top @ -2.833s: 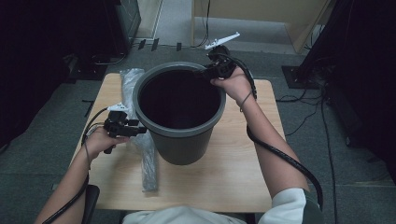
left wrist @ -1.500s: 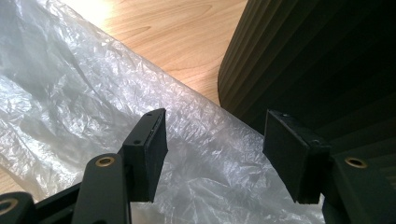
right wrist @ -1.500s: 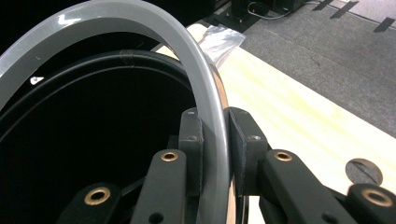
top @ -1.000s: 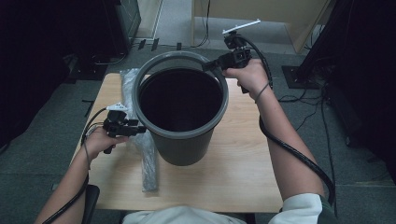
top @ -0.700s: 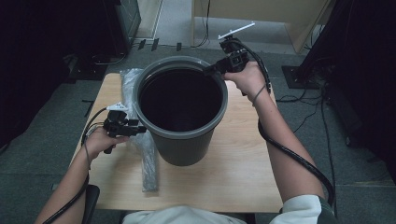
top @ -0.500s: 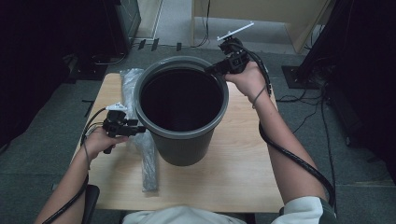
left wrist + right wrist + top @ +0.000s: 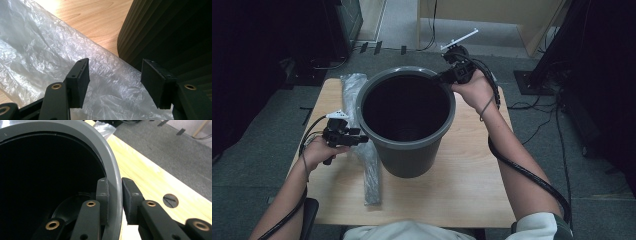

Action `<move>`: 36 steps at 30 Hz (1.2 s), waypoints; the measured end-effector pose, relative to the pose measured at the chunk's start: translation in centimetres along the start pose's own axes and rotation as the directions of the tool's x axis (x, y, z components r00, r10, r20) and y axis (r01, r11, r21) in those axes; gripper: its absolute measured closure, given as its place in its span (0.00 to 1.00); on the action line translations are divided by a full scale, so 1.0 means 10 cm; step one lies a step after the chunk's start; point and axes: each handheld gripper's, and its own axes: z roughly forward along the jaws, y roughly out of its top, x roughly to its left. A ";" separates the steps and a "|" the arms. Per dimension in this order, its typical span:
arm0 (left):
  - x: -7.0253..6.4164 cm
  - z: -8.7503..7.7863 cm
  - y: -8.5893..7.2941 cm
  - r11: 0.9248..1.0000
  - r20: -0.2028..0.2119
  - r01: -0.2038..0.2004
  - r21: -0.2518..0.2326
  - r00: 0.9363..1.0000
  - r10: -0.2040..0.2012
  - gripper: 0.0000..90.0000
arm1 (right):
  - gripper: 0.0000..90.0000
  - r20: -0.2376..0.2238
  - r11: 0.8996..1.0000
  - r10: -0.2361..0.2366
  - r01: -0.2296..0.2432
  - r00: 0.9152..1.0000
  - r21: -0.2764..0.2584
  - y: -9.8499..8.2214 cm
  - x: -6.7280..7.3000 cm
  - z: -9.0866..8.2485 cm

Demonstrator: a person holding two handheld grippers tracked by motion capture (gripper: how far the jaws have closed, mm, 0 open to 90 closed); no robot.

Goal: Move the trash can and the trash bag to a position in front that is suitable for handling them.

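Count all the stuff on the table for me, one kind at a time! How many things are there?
Grey bucket: 1
Clear plastic bag: 1
Total: 2

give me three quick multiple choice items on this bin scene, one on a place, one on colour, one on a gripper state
1. Where does the plastic bag lie?
A. on the table left of the bin
B. inside the bin
C. on the floor

2. What colour is the bin?
A. white
B. dark grey
C. red

3. What is the right gripper doing?
A. hanging open over the floor
B. holding the bag
C. clamping the bin's rim

Key:
1 A, the bag stretches along the wood beside the bin.
2 B, wall and rim are dark grey.
3 C, one pad sits inside the rim, one outside.
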 end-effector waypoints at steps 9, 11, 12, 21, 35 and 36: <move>0.02 -0.02 0.00 1.000 -0.004 0.010 -0.007 1.000 -0.010 0.44 | 0.88 -0.043 0.998 0.062 -0.062 0.997 0.013 0.12 -0.01 -0.14; 0.01 -0.01 0.00 1.000 -0.002 0.010 -0.010 1.000 -0.010 0.44 | 0.88 -0.048 0.996 0.082 -0.080 0.995 0.040 0.14 0.00 -0.14; 0.01 -0.01 0.00 1.000 -0.002 0.006 -0.009 1.000 -0.006 0.44 | 0.88 -0.048 0.996 0.082 -0.080 0.995 0.040 0.14 0.00 -0.14; 0.01 -0.01 0.00 1.000 -0.003 0.008 -0.010 1.000 -0.008 0.44 | 0.88 -0.144 0.994 0.084 -0.074 0.986 0.078 0.17 0.18 -0.01; 0.02 0.00 0.00 1.000 -0.006 0.005 -0.012 1.000 -0.005 0.44 | 0.87 -0.021 0.994 0.100 -0.099 0.995 0.040 -0.04 -0.22 -0.25; 0.02 0.01 -0.01 1.000 -0.006 0.003 -0.011 1.000 -0.003 0.44 | 0.87 -0.012 0.994 0.108 -0.107 0.994 0.031 -0.08 -0.28 -0.29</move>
